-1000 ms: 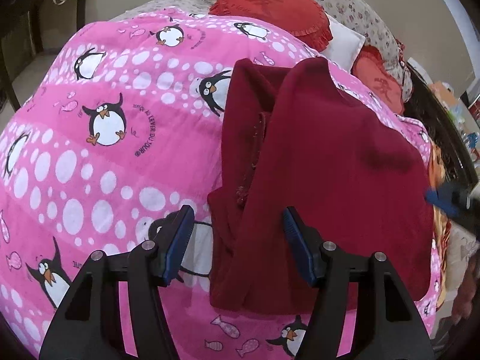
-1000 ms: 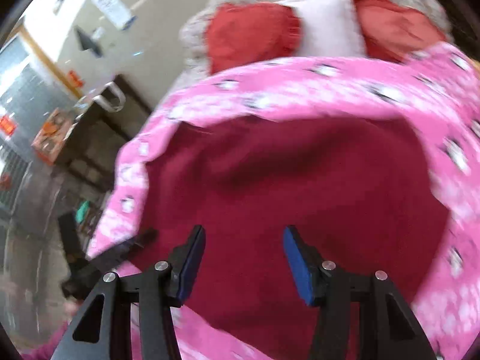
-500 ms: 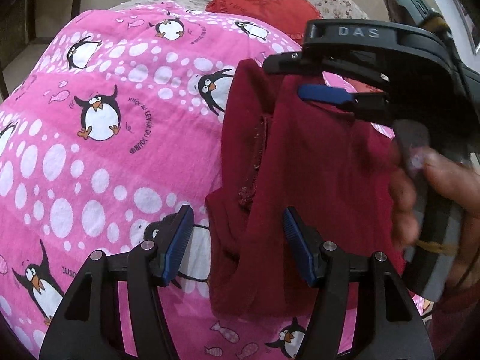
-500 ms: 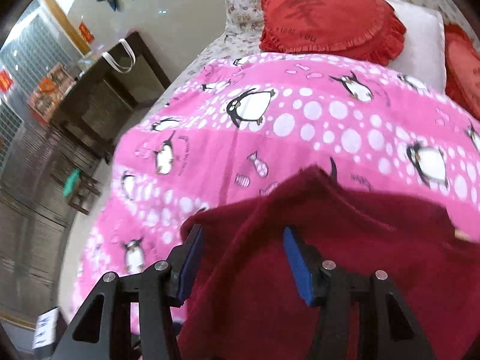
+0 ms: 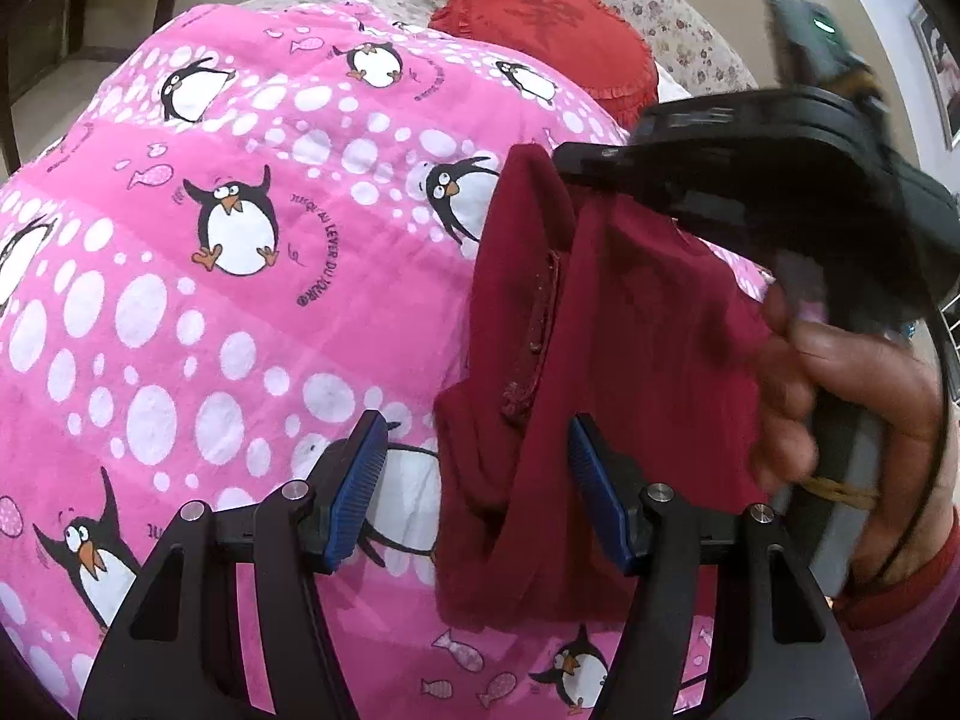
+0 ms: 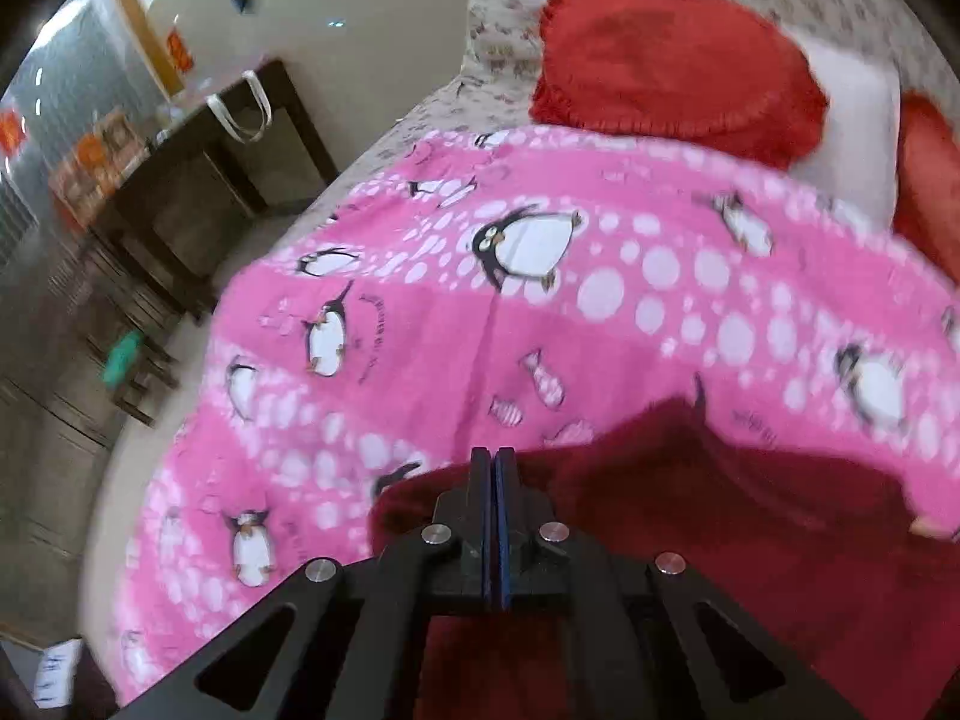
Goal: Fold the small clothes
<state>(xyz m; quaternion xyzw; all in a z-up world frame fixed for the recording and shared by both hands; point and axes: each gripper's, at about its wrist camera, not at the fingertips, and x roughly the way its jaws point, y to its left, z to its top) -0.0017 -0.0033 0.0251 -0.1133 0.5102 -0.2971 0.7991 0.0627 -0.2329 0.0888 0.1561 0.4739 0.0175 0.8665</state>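
**Right tool clamps the far edge of the maroon garment**

The maroon garment (image 5: 630, 372) lies partly folded on the pink penguin blanket (image 5: 228, 276), below the red cushion (image 5: 540, 18). The left tool (image 5: 474, 486) hovers released over the garment's near end, blue pads apart. The right tool (image 6: 494, 516) is clenched at the garment's far edge; whether cloth is pinched cannot be told.

The garment (image 5: 606, 372) lies on the blanket (image 5: 240, 300), just ahead of the left tongs (image 5: 474, 480) and reaching between them. The right tongs (image 6: 493, 480) sit over its far edge. Beyond both tongs, cushions (image 6: 672, 54) rest at the bed's head.
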